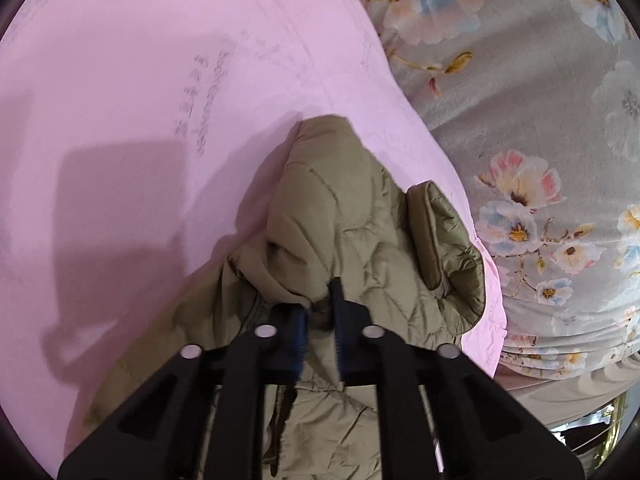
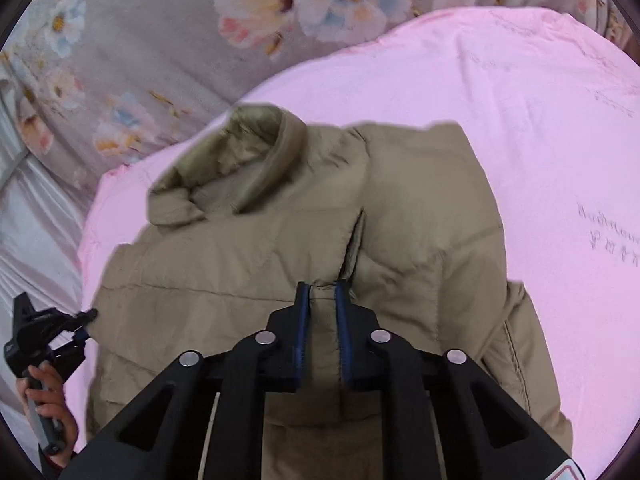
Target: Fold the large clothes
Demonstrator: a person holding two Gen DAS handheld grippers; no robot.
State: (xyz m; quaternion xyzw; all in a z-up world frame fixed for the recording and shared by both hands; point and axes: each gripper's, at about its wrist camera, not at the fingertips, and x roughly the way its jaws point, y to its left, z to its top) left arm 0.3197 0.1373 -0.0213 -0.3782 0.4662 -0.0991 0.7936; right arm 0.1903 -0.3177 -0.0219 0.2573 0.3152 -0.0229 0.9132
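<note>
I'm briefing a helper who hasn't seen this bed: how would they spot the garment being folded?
Find the floral grey bedspread, then the pink sheet spread over it. On that sheet lies the khaki quilted jacket, collar up: the only olive-tan, puffy thing there, pinched by both black grippers.

A pink sheet (image 2: 520, 92) covers the bed. Grey floral bedding (image 1: 520, 80) lies just beside it. White pleated fabric (image 2: 36, 240) borders the floral bedding.

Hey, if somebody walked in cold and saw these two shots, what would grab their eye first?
Probably the khaki quilted jacket, lying collar-up in the middle of a bright pink sheet. Next, the two black grippers biting into it: the right gripper pinches a fold near the centre, and the left gripper clamps bunched fabric at the jacket's edge. Around the pink runs a grey floral bedspread.
</note>
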